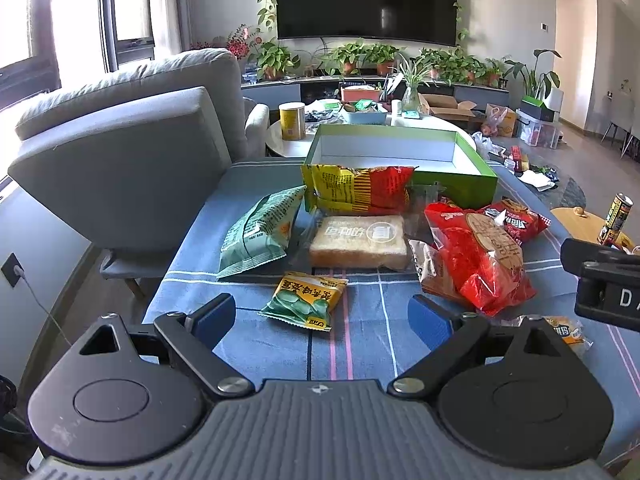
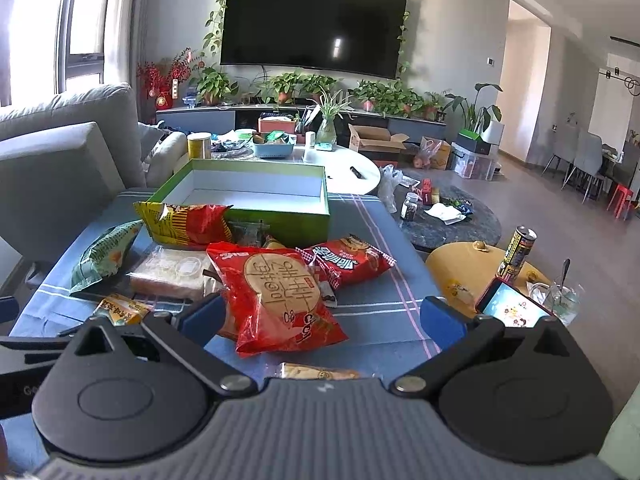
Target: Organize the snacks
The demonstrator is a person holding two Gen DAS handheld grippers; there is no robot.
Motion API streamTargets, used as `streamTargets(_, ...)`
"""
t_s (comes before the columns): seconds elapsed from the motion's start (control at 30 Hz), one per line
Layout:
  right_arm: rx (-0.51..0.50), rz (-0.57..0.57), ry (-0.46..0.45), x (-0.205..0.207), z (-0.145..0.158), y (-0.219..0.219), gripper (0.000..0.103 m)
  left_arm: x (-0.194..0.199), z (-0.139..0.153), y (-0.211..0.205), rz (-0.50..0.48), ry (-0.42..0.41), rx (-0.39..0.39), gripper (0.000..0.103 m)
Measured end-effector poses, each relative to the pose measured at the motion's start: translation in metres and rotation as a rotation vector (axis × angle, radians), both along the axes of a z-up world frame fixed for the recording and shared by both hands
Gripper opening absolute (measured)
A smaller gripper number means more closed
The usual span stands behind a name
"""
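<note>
A blue checked table (image 1: 360, 344) carries crinkled snack packets heaped just before an empty green box (image 1: 452, 184). Left hand-held gripper (image 1: 322, 314) and right hand-held gripper (image 2: 320, 314) hover released.

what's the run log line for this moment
left gripper: open | right gripper: open | green box: empty | snacks: on table

Your blue plaid-clothed table (image 1: 360, 344) carries an open green box (image 1: 452, 184) at twelve o'clock, sliced bread (image 1: 360, 240) centrally, a green chip bag (image 1: 256, 232) at nine, red packets (image 1: 480, 264) at three.
</note>
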State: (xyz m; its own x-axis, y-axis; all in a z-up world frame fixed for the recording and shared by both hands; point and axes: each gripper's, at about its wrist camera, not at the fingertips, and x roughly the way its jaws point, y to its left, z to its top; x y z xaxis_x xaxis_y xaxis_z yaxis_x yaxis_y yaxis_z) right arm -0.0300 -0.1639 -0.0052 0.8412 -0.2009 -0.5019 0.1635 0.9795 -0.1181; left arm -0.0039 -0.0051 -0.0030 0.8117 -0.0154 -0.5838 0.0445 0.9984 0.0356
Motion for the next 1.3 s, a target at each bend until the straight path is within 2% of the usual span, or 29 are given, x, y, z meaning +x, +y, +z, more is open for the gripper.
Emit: streamTargets(1.3,0.0,0.005,0.021,0.0018,-0.0059,-0.0018,0.103,0.0034,-0.0092,-0.0091,-0.031,0.025,0.026,0.093)
